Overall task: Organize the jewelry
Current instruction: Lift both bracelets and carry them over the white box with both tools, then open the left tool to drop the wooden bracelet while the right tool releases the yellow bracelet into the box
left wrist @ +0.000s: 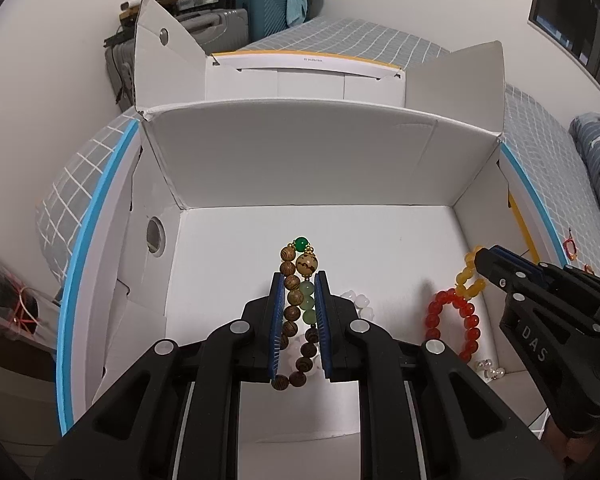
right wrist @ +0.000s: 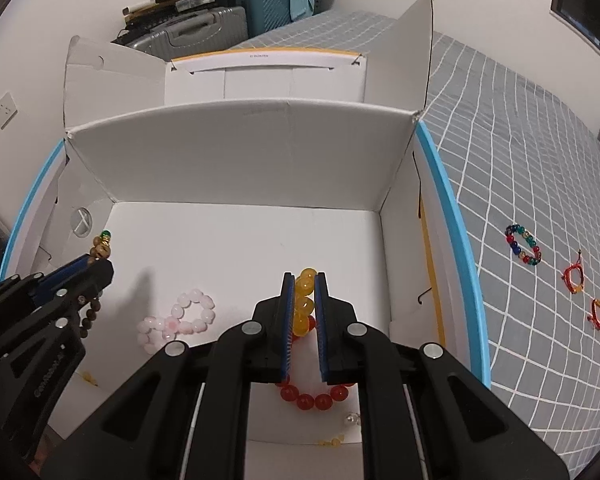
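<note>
We are gripping the wooden bracelet [left wrist: 296,320] in the left tool [left wrist: 300,280] and the yellow-and-red bracelet [right wrist: 304,300] in the right tool [right wrist: 304,280]; releasing over the box [right wrist: 240,152] risks tangling with the pink bracelet [right wrist: 180,316].

Bracelets gathered in and beside a white cardboard box

A wooden-bead bracelet [left wrist: 296,312] with pale green beads and one dark green bead is pinched between the left gripper [left wrist: 300,280] pads; a yellow bead bracelet [right wrist: 304,300] is clamped in the right gripper [right wrist: 305,278]. Under the right gripper a red bead bracelet [right wrist: 312,398] lies on the box [right wrist: 240,160] floor, a pink bead bracelet [right wrist: 180,316] to its left. Far right, outside the box, lie a multicoloured bead bracelet [right wrist: 523,245] and two red cord bracelets [right wrist: 574,274].
</note>
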A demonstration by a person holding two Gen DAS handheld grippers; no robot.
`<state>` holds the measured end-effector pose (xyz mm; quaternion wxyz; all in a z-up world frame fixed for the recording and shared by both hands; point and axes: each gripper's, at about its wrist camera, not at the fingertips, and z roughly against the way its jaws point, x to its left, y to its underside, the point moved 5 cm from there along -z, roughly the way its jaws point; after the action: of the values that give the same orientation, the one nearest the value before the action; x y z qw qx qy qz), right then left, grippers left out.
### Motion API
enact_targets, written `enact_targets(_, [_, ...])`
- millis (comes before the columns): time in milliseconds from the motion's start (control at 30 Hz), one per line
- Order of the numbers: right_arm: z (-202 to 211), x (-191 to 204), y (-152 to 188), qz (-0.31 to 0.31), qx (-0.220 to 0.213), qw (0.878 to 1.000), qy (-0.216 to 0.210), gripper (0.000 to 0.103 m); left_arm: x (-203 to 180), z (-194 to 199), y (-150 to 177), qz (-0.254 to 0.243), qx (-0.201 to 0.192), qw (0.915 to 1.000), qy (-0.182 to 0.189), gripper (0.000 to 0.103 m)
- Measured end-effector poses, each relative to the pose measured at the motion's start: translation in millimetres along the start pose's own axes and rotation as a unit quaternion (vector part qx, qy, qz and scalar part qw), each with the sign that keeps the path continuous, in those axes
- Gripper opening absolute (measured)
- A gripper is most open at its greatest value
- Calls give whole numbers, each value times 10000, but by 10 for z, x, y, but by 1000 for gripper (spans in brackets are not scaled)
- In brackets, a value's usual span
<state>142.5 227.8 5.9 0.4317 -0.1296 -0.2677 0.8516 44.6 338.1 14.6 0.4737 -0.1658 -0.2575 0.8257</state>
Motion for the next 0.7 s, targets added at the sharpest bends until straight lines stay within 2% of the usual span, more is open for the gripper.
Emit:
enact_targets(367, [-11, 12, -12, -2, 32, 10000, -51, 10, 8, -2, -14, 23, 18, 10000, -40, 19])
enact_targets(433, [-10, 22, -18, -7, 32, 10000, -42, 14, 13, 22, -22, 32, -29, 10000, -70, 20])
enact_targets(567, [79, 9, -31, -23, -101, 9999, -86, 40, 32, 92, -40, 105, -142, 9998, -57, 34])
enact_targets(633, [155, -9, -39, -35, -212, 9997, -71, 48, 42, 167, -59, 137, -275, 9995, -85, 46])
enact_targets(700, [257, -62, -50, -83, -350, 9993, -55, 64, 49, 240, -71, 192, -400, 9990, -82, 58])
